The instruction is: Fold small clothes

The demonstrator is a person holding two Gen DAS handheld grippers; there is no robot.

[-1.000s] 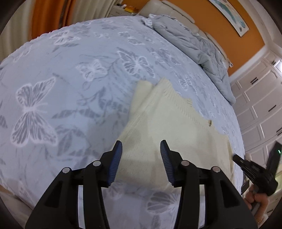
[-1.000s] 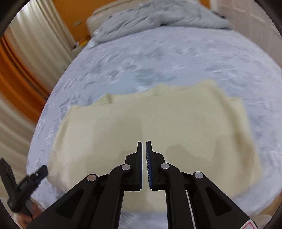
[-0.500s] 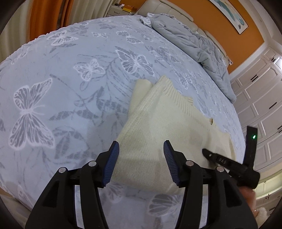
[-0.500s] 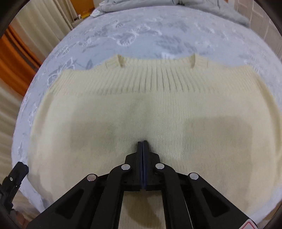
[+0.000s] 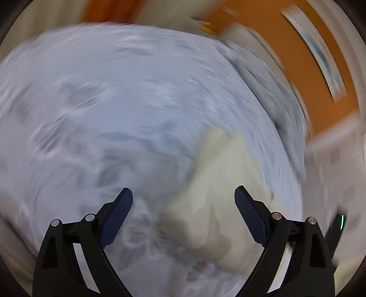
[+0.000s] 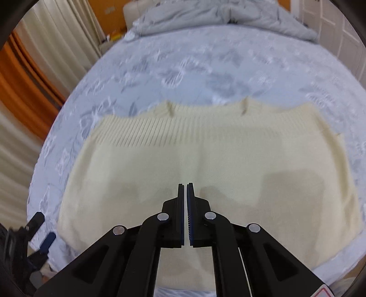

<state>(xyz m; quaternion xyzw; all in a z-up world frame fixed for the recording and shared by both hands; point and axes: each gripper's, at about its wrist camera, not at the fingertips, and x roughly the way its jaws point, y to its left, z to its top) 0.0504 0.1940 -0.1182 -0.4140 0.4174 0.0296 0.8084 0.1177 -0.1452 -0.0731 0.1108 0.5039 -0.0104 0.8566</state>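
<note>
A cream knitted sweater [image 6: 205, 148] lies flat on the butterfly-print bed sheet [image 6: 183, 64], its ribbed band toward the far side. My right gripper [image 6: 185, 184] hovers over the sweater's near middle, shut with nothing between its pads. The left wrist view is badly blurred. There my left gripper [image 5: 183, 190] has its jaws opening wide above the sweater's [image 5: 224, 164] near left corner, and the pads press on nothing. The left gripper [image 6: 39, 237] also shows at the lower left of the right wrist view, beside the sweater's left edge.
A rumpled grey duvet [image 6: 217, 16] is bunched at the head of the bed. Orange and cream curtains [image 6: 34, 80] hang on the left. White cupboard doors [image 6: 331, 27] stand at the right. The bed's edge runs close below the sweater.
The left gripper's jaws have spread much wider, and its view has rolled and blurred. The right gripper stays shut and has drawn back, so the sweater looks farther off than half a second ago.
</note>
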